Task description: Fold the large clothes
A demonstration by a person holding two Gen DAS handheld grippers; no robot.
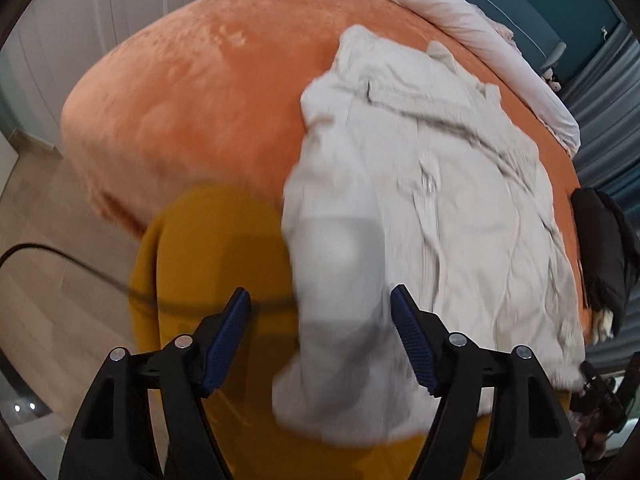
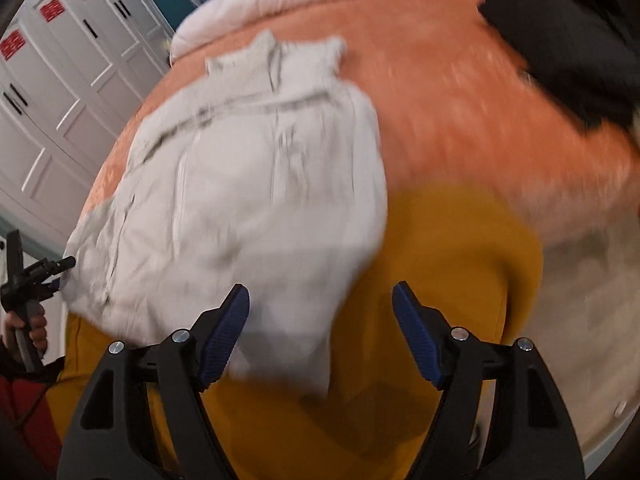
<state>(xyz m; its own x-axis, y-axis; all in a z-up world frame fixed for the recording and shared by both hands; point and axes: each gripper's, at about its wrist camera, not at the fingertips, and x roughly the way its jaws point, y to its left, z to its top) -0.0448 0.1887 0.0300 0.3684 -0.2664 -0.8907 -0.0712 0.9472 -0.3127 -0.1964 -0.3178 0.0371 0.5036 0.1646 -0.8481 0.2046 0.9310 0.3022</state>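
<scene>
A pale grey garment (image 1: 424,184) lies spread and creased on the orange bed cover (image 1: 192,112). One end of it hangs over the bed's near edge, blurred, between the blue pads of my left gripper (image 1: 320,312); the pads stand wide apart and do not press it. In the right wrist view the same garment (image 2: 248,184) covers the left half of the bed cover (image 2: 460,120). Its near corner droops beside the left finger of my right gripper (image 2: 320,312), which is open and holds nothing. A hand (image 2: 34,328) at the far left edge holds the other gripper's handle.
Mustard-yellow fabric (image 1: 208,264) (image 2: 448,264) hangs at the bed's near edge under both grippers. A pale pink duvet (image 1: 488,28) lies rolled along the far side. A black garment (image 1: 604,248) (image 2: 572,48) sits on the bed's right. White wardrobe doors (image 2: 60,92), wood floor (image 1: 44,288), a black cable (image 1: 76,262).
</scene>
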